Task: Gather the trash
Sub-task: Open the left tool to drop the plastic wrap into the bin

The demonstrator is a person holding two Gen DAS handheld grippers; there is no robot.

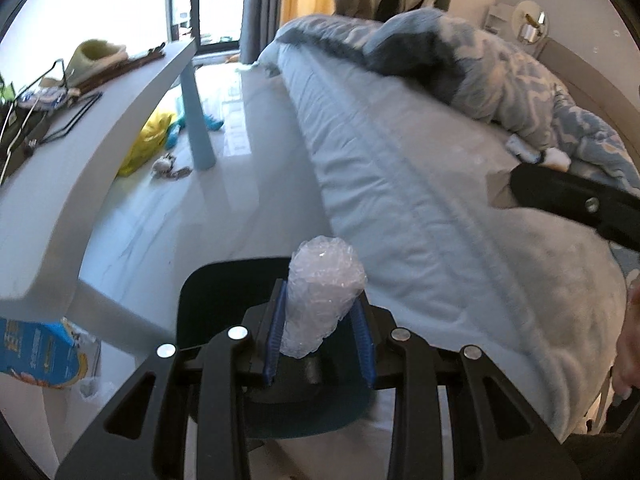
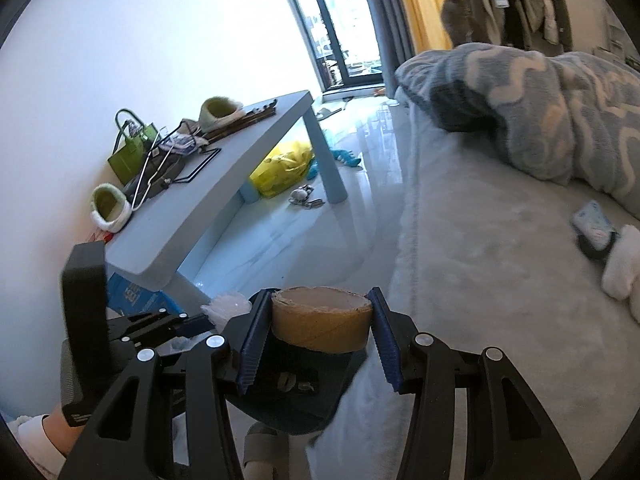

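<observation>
The wad of bubble wrap (image 1: 322,296) stands clamped between the blue pads of the left claw (image 1: 320,344), sticking up past the fingertips; the cardboard roll (image 2: 322,318) sits crosswise in the right claw (image 2: 320,344), pinched at both ends. Both pieces hang directly above a dark bin (image 1: 224,292) (my guess is they are poised there for dropping); its inside is too dark to tell what it holds. In the left view the bed (image 1: 400,200) runs toward one o'clock and the table (image 1: 132,120) toward ten; a yellow bag (image 1: 150,140) lies on the floor (image 1: 248,168) beneath the table, its contents hidden.
</observation>
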